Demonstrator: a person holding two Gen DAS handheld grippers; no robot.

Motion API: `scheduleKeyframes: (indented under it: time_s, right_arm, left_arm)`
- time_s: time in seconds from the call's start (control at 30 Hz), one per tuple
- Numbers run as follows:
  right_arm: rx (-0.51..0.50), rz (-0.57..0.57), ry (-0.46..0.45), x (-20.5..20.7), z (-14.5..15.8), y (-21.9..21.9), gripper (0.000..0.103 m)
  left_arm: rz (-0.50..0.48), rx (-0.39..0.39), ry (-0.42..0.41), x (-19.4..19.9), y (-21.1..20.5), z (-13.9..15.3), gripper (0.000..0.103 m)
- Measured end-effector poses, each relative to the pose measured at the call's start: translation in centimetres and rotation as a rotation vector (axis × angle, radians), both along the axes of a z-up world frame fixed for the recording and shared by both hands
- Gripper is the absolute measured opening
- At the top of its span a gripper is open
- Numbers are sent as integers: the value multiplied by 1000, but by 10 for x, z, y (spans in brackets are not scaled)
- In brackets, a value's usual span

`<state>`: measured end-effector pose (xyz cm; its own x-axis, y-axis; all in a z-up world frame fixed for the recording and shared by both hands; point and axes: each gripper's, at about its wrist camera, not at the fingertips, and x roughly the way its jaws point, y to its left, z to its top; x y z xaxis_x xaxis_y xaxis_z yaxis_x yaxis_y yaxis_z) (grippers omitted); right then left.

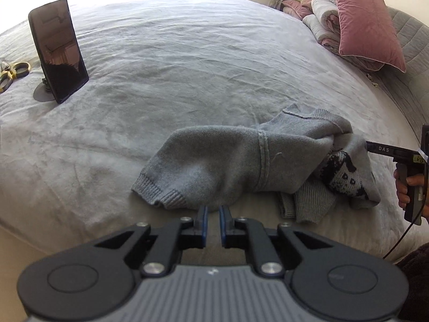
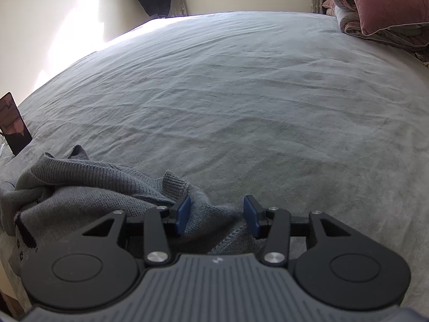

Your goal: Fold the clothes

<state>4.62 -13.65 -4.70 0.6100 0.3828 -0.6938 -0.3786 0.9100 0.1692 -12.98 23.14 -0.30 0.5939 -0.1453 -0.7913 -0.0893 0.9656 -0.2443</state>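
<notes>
grey sweater (image 1: 214,158) lies bunched on the bed (image 1: 187,67), just ahead of the left gripper (image 1: 213,213), whose jaws are nearly closed on nothing. right gripper (image 2: 217,209) is about half open, with sweater fabric lying loose between its pads (image 2: 185,209).

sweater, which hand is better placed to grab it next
Right, probably. The right gripper already has its fingers open over a fold of the grey sweater, with knit between them. The left gripper is nearly shut, holds nothing and sits just short of the sleeve.
</notes>
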Motion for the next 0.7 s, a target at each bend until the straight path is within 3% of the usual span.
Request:
scheduleKeyframes:
  time_s: [0.13,0.23,0.33,0.47,0.7]
  right_arm:
    - [6,6,8,2,2,-1,48]
    - [5,16,11,3,3,-1,48]
    - [-1,24,12,3,4,-3,48]
    - [-11,39,15,4,4,-5,48]
    - [-63,103,11,2,0,-2,48]
  left_arm:
    - [-18,47,-76,22,-2,21,35]
    - [-83,78,-82,57,-8,16,48]
    - [-102,103,-59,94,-9,-1,48]
    - [-163,68,-32,125,-13,-24,48]
    - [-238,89,2,137,-33,-47,47]
